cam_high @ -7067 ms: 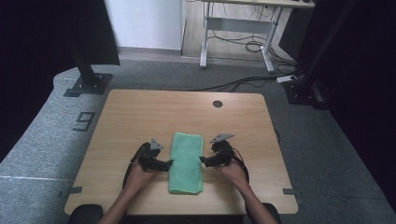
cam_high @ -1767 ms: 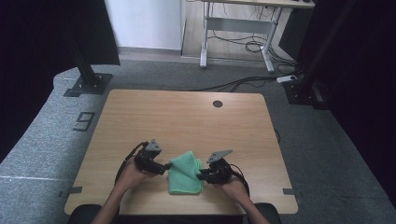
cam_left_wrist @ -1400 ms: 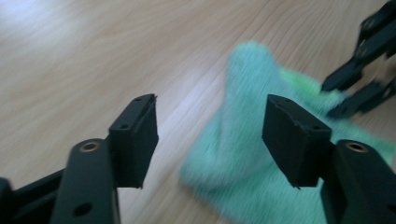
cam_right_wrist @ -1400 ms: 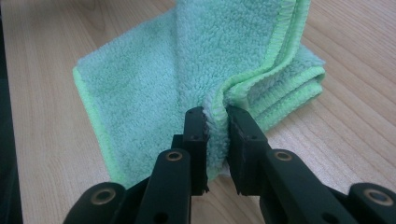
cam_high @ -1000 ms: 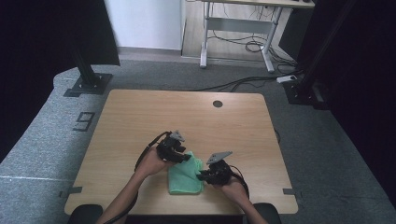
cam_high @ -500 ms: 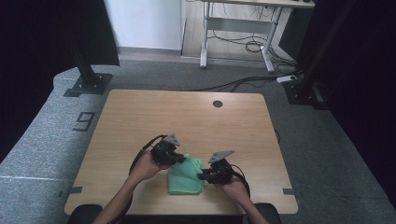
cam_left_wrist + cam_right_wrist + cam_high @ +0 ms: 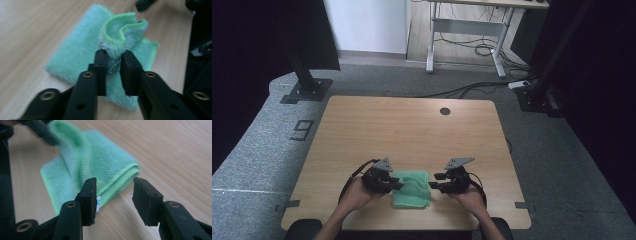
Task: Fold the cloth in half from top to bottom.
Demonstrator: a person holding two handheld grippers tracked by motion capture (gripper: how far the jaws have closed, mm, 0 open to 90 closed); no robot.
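A green cloth (image 7: 411, 189) lies folded near the front edge of the table (image 7: 412, 130). The left gripper (image 7: 382, 180) sits at the cloth's left edge, touching it, and part of the cloth bunches up there. The right gripper (image 7: 451, 181) rests just beside the cloth's right edge. Beyond the cloth, the table's round hole (image 7: 444, 111) is well apart.

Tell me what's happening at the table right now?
A person is folding a green towel on the wooden table with two handheld grippers. The left gripper is shut on a raised, bunched fold of the towel. The right gripper is open, its jaws at the towel's folded edge, holding nothing.
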